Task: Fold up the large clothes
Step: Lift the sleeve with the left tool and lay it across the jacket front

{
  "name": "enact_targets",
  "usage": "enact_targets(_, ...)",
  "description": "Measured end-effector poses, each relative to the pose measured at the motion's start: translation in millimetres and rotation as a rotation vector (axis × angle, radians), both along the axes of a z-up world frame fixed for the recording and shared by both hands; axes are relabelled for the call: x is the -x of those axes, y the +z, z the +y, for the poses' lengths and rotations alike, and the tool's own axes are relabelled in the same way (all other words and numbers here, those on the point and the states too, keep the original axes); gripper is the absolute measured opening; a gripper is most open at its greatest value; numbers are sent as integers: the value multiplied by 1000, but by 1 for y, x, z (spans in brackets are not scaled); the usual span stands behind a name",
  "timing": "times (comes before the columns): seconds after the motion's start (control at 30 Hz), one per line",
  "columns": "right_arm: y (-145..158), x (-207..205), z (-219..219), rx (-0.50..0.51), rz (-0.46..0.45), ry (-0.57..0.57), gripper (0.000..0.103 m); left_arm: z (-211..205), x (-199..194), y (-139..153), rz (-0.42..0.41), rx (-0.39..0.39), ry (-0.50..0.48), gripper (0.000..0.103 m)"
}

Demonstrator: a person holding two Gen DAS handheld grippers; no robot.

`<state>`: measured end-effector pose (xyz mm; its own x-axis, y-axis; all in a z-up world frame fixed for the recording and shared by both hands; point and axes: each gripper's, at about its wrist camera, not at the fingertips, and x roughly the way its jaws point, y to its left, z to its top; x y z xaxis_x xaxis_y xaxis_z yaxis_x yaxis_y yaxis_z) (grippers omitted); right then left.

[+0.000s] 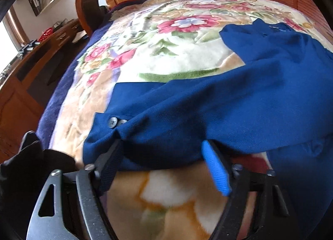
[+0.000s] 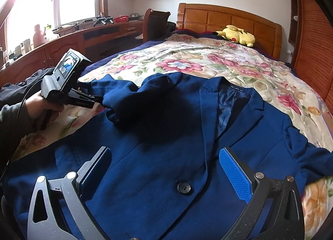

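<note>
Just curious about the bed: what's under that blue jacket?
The floral blanket lies under the jacket, showing all round it. Whatever is directly beneath the cloth is covered.

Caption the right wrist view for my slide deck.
Left gripper at the blue blazer's sleeve, right gripper open above its front.

Wooden headboard, floral blanket, long desk under bright window, white walls.
</note>
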<state>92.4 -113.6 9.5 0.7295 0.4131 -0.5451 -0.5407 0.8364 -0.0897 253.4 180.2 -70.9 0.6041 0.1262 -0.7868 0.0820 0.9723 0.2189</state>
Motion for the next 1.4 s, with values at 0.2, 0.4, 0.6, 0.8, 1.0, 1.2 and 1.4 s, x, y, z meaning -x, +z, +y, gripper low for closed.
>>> enact_targets(0.2, 0, 1, 0, -1, -4, 1, 103, -6, -6, 1, 17, 56, -18, 18)
enact_targets(0.4, 5, 3, -3, -17, -12, 4, 103, -21, 9, 38, -80, 13, -5, 2)
enact_targets(0.6, 14, 6, -17, -31, -36, -12, 103, -57, 37, 108, -213, 24, -74, 2)
enact_targets(0.8, 26, 5, -48, -77, -52, -74, 103, -120, 70, 153, -285, 33, -211, 2)
enact_targets(1.0, 35, 17, -67, -110, -81, -112, 103, -169, 89, 169, -297, 67, -304, 2)
enact_targets(1.2, 34, 27, -75, -124, -90, -119, 103, -197, 103, 164, -296, 91, -326, 2)
enact_targets(1.4, 35, 33, -85, -115, -93, -130, 103, -213, 114, 149, -260, 120, -326, 2)
